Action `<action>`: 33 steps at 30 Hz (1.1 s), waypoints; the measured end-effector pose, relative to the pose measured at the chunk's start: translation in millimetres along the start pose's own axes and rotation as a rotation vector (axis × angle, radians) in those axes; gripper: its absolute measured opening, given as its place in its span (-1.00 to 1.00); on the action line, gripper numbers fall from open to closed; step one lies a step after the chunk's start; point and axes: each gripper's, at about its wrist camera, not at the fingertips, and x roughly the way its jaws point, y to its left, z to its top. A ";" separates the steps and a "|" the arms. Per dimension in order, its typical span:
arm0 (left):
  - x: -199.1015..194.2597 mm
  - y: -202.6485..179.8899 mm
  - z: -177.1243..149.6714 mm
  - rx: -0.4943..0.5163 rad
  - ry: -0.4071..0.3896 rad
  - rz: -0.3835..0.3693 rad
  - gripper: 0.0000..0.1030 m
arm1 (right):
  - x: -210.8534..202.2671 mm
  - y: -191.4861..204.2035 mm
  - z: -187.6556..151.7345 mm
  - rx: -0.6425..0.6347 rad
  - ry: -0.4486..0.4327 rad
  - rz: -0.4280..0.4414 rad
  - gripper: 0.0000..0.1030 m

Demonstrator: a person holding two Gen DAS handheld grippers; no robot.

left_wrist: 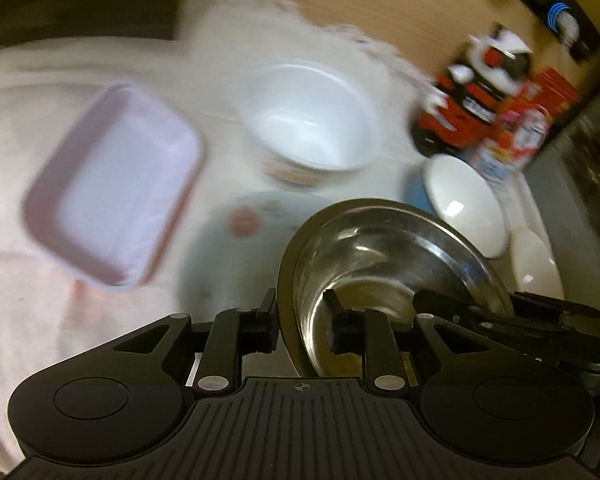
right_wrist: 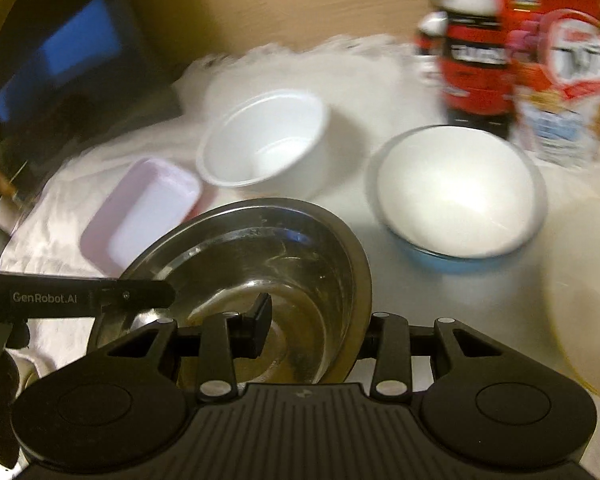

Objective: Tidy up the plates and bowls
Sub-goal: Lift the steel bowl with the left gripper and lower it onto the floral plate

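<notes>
A steel bowl [left_wrist: 380, 248] [right_wrist: 260, 248] hangs tilted above the white cloth, held from both sides. My left gripper [left_wrist: 300, 320] is shut on its near left rim, one finger outside and one inside. My right gripper [right_wrist: 320, 332] is shut on the near right rim, with its inner finger [right_wrist: 260, 316] inside the bowl and the outer one behind the rim. On the cloth lie a deep white bowl [left_wrist: 312, 116] [right_wrist: 264, 140], a pink rectangular dish [left_wrist: 116, 184] [right_wrist: 140, 208], a blue bowl with a white inside [left_wrist: 464, 208] [right_wrist: 456, 188] and a pale plate [left_wrist: 252, 220] under the steel bowl.
A cream bowl [left_wrist: 536, 260] [right_wrist: 584, 300] sits at the right edge. A red and black bottle [left_wrist: 472, 92] [right_wrist: 472, 40] and food packs [right_wrist: 572, 80] stand at the back right. A dark screen [right_wrist: 60, 60] leans at the back left against the wooden wall.
</notes>
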 end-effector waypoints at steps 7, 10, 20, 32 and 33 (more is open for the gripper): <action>19.9 32.9 -0.1 -0.040 0.017 0.084 -0.53 | 52.1 30.6 2.7 -0.083 0.085 0.005 -0.27; 26.9 36.8 -1.5 -0.027 0.022 0.100 -0.56 | 64.1 34.9 3.0 -0.112 0.095 -0.013 -0.27; 27.2 29.6 -6.6 0.041 -0.034 0.151 -0.59 | 66.2 24.3 -1.3 -0.095 0.098 -0.014 -0.27; 18.1 42.9 -15.6 -0.008 -0.065 0.138 -0.34 | 40.2 20.9 -4.2 -0.108 -0.005 -0.049 -0.24; 19.1 43.8 -17.0 -0.014 -0.064 0.145 -0.32 | 38.6 20.9 -4.3 -0.112 -0.021 -0.064 -0.17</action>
